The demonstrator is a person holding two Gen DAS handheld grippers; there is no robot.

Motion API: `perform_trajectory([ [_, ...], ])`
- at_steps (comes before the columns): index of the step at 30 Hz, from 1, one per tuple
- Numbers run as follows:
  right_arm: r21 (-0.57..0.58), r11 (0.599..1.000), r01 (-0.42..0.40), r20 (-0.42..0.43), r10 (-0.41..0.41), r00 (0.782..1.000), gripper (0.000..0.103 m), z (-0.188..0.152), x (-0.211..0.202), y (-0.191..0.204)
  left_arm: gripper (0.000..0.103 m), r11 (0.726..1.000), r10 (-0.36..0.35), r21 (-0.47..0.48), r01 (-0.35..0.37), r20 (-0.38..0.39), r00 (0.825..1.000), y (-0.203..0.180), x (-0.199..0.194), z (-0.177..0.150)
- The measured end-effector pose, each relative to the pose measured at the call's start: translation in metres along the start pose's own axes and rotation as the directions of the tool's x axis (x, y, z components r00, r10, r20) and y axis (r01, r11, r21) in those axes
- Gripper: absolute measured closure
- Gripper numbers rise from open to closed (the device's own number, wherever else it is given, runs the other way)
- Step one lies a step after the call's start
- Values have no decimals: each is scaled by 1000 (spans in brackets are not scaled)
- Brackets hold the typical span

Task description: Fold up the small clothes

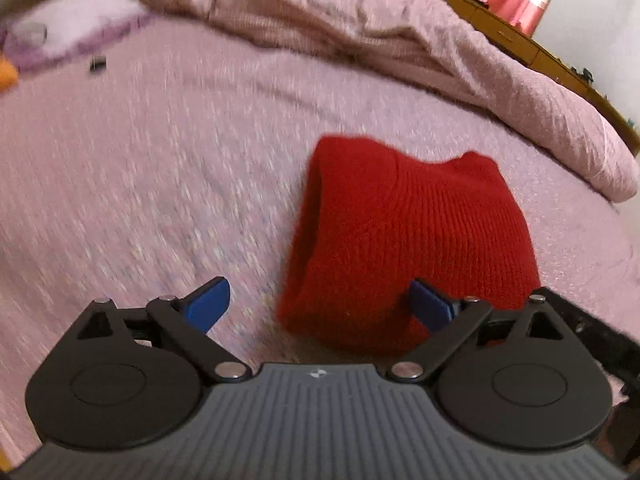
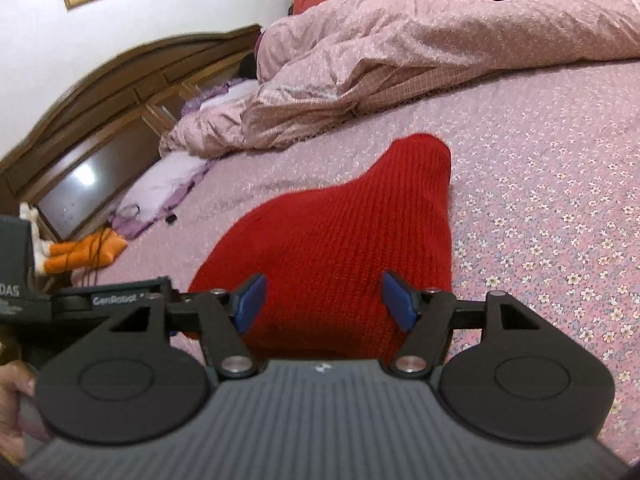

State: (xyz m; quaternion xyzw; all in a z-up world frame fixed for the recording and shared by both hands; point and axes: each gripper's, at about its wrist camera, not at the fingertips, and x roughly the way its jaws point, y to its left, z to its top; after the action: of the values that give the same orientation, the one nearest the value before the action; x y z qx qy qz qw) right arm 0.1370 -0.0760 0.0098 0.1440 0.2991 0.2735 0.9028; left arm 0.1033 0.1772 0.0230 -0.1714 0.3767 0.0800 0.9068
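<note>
A red knitted garment (image 1: 404, 240) lies folded in a compact bundle on the pink flowered bed sheet (image 1: 140, 184). My left gripper (image 1: 320, 304) is open and empty above the sheet, with the bundle's near left edge between its blue fingertips (image 1: 208, 304). In the right wrist view the same red garment (image 2: 340, 240) lies straight ahead. My right gripper (image 2: 326, 300) is open and empty, with its blue pads (image 2: 250, 300) spread over the bundle's near end. The left gripper's black body (image 2: 80, 304) shows at the left edge of that view.
A crumpled pink quilt (image 2: 400, 60) lies heaped along the far side of the bed. A lilac pillow (image 2: 160, 192) and an orange soft toy (image 2: 80, 256) lie near the wooden headboard (image 2: 100, 92). A small dark object (image 1: 97, 65) rests on the sheet.
</note>
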Motion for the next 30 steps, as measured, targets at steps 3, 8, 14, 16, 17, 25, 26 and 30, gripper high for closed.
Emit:
perform_trajectory([
  [3,63,998,-1,13,0,1000,31,9,-5,-12,5,1000,-24,6,24,17,1000,0,-7,8],
  [8,174,985,23,10,-25,1000,30,21,-6,-43,5,999,-32,-28,32,-9,999,-1,3,17],
  [14,343,939,-19,-63,44,997,27,25,12,-85,5,998,-57,-30,56,-55,997,-1,19,17],
  [16,391,920,-25,-111,74,991,27,24,25,-93,5,998,-52,-30,50,-67,996,-1,24,17],
  [17,407,913,-29,-130,89,988,27,22,30,-95,5,998,-50,-32,47,-74,996,0,26,16],
  [25,413,905,-106,-142,179,974,16,15,57,-96,5,998,-45,-44,41,-75,996,7,36,14],
  [26,416,902,-116,-143,191,971,16,15,59,-97,5,998,-44,-42,41,-71,996,7,36,14],
  [30,428,893,-140,-148,222,964,14,15,70,-97,6,999,-37,-31,35,-62,997,6,37,14],
])
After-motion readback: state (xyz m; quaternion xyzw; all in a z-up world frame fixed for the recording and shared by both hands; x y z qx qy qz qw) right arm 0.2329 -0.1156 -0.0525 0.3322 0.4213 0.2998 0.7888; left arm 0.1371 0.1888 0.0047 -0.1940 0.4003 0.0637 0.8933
